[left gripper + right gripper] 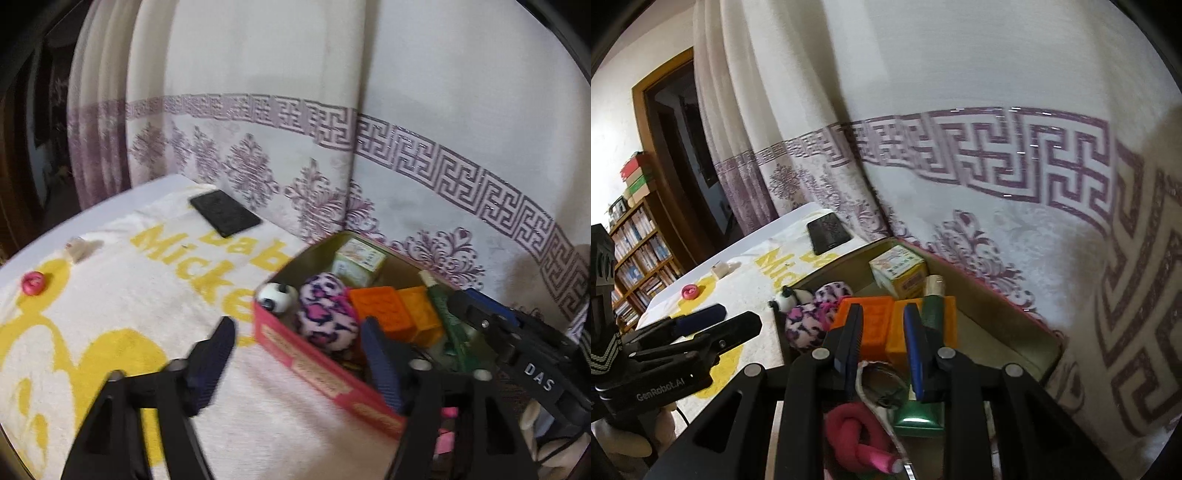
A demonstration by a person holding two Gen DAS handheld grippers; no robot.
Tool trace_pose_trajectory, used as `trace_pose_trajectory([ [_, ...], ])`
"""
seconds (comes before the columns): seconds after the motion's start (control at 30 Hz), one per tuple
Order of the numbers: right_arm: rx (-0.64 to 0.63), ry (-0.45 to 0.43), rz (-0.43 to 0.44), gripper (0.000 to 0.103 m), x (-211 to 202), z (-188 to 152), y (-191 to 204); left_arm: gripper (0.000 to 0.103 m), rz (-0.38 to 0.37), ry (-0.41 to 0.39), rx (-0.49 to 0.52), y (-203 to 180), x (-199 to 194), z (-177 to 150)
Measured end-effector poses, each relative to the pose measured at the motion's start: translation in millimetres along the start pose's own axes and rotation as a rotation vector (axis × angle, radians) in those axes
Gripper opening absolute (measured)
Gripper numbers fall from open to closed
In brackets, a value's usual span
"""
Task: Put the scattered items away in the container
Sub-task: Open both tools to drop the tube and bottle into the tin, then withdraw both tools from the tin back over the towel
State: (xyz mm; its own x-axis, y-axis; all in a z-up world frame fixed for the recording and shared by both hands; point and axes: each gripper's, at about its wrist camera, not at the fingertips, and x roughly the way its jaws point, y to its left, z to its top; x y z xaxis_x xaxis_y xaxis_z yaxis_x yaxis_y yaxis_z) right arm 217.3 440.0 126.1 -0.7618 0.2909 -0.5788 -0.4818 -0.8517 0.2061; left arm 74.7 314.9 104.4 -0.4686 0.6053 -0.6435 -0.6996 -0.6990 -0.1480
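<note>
A rectangular tin box (325, 373) is seen at four o'clock on the towelled counter (110, 314), two orange blocks (384, 310) inside. Left tongs (299, 358) are spread, empty; right tongs (882, 347) are nearly closed, gripping nothing.

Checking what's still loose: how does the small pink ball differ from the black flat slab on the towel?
The pink ball is small, round and bright; the black slab is larger, flat, rectangular and dark. The ball sits near the towel's left edge, the slab by the curtain. Both lie outside the box.
</note>
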Motion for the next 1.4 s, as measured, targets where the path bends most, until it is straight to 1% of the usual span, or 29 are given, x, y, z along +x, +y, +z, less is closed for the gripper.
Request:
trace_pose_trajectory([
  [0.07, -0.012, 0.005, 0.009, 0.025, 2.1, -1.0, 6.4, 0.079, 0.049, -0.028, 0.014, 4.4, -6.3, -1.4],
  [0.13, -0.022, 0.013, 0.020, 0.025, 5.2, -2.3, 13.7, 0.079, 0.077, -0.040, 0.022, 9.8, -10.7, -1.9],
  [0.3, -0.048, 0.039, 0.050, 0.025, 16.6, -7.0, 33.8, 0.079, 0.150, -0.060, -0.002, 31.8, -21.9, -5.3],
  [0.7, -0.123, 0.084, 0.124, 0.025, 37.7, -15.0, 90.2, 0.079, 0.270, -0.074, -0.091, 91.3, -47.9, -19.0],
  [0.97, -0.180, 0.109, 0.166, 0.025, 48.7, -19.8, 127.6, 0.079, 0.311, -0.086, -0.149, 122.9, -65.2, -28.0],
  [1.13, -0.196, 0.115, 0.173, 0.025, 51.4, -21.0, 139.2, 0.079, 0.313, -0.097, -0.159, 128.9, -72.5, -29.9],
  [1.4, -0.218, 0.125, 0.181, 0.025, 56.4, -21.6, 154.1, 0.079, 0.308, -0.092, -0.159, 132.5, -75.0, -33.1],
])
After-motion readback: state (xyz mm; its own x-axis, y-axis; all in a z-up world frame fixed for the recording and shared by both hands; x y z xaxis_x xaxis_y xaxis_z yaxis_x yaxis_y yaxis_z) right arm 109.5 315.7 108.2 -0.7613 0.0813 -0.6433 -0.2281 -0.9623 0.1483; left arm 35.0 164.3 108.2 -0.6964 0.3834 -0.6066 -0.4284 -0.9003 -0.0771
